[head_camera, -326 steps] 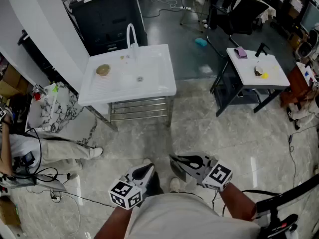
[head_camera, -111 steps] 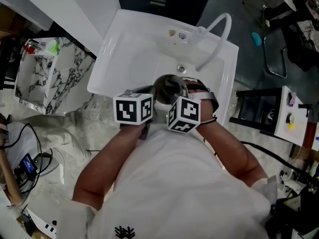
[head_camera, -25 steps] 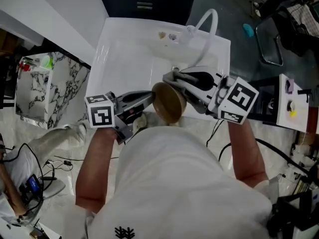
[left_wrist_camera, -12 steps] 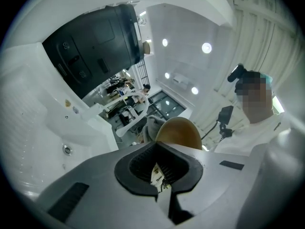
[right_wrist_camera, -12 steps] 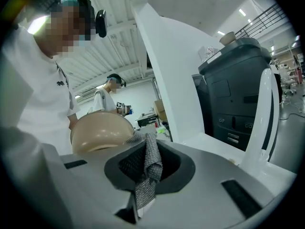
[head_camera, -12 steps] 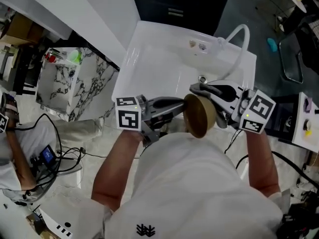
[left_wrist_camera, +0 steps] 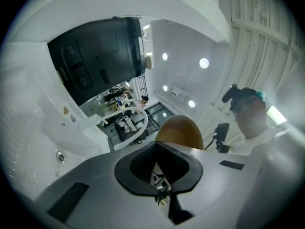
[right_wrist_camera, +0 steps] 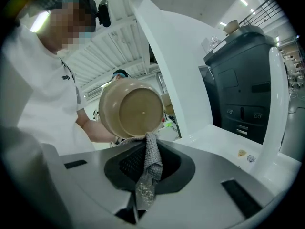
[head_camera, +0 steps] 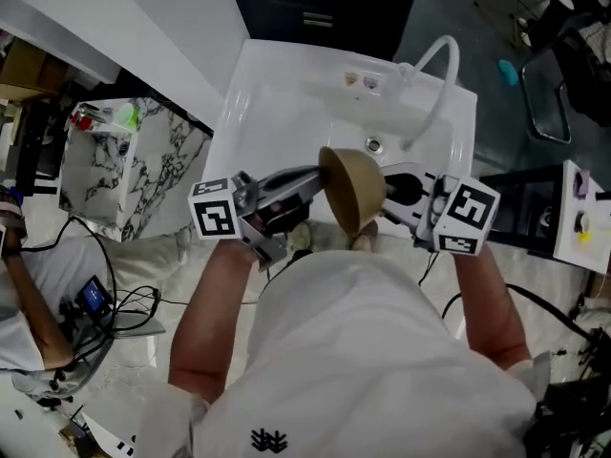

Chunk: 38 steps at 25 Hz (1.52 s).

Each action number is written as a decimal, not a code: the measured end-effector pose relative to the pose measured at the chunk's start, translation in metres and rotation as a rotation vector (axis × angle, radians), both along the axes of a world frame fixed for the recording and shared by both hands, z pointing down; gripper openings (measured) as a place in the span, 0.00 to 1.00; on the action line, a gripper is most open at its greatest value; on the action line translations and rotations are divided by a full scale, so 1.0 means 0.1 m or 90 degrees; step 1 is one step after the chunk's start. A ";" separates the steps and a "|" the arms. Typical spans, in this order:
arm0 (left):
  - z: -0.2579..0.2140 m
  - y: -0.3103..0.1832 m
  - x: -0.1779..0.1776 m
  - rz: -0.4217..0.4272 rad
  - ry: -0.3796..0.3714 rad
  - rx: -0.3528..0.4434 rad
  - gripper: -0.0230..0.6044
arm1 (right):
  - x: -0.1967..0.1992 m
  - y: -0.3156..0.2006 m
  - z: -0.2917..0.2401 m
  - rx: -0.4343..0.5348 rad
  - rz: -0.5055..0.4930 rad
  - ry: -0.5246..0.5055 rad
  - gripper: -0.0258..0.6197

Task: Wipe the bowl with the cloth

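A tan bowl (head_camera: 351, 191) hangs on its side above the front edge of the white sink (head_camera: 277, 93). My left gripper (head_camera: 318, 176) is shut on the bowl's rim, and in the left gripper view the bowl's rounded back (left_wrist_camera: 180, 131) rises just past the left gripper (left_wrist_camera: 158, 147). The bowl's opening (right_wrist_camera: 131, 108) faces my right gripper (right_wrist_camera: 148, 142), which is shut on a grey mesh cloth (right_wrist_camera: 150, 168). The cloth's top end touches the bowl's lower rim. In the head view the right gripper (head_camera: 384, 195) is partly hidden behind the bowl.
A curved white faucet (head_camera: 434, 74) stands at the sink's back right, above the drain (head_camera: 373, 145). A dark cabinet (head_camera: 325, 8) is behind the sink. A marble-patterned unit (head_camera: 124, 160) stands to the left, and a seated person (head_camera: 29, 303) beyond it.
The left gripper has lifted the bowl and tipped it more upright. The right gripper with the cloth has come lower and closer to the bowl's opening.
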<state>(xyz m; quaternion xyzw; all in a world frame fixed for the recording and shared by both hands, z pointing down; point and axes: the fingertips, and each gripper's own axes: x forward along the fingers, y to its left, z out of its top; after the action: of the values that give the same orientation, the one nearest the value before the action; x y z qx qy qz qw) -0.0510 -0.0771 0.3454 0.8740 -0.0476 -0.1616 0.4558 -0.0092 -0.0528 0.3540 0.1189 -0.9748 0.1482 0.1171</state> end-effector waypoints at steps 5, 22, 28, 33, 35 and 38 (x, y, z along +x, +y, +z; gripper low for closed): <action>0.04 -0.09 -0.05 -0.012 0.003 -0.007 0.06 | -0.01 0.12 -0.04 -0.005 -0.025 -0.015 0.09; 0.35 -0.13 -0.01 0.015 -0.002 -0.062 0.06 | 0.12 0.32 -0.67 0.041 -0.074 -0.128 0.09; 0.38 -0.01 0.03 0.053 0.004 -0.067 0.06 | 0.15 0.21 -0.82 0.067 -0.045 -0.154 0.09; 0.38 0.10 0.09 0.088 0.000 -0.063 0.06 | 0.15 0.05 -0.90 0.077 -0.017 -0.166 0.09; 0.36 0.17 0.13 0.106 0.001 -0.056 0.06 | 0.13 -0.02 -0.90 0.077 -0.005 -0.164 0.09; 0.32 0.28 0.21 0.133 0.007 -0.041 0.06 | 0.10 -0.08 -0.84 0.073 0.008 -0.155 0.09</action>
<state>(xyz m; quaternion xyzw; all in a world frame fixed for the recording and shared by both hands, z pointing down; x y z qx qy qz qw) -0.0303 -0.0486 0.3775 0.8580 0.0409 -0.1168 0.4986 0.0008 -0.0612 0.2696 0.1127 -0.9879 0.1065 -0.0097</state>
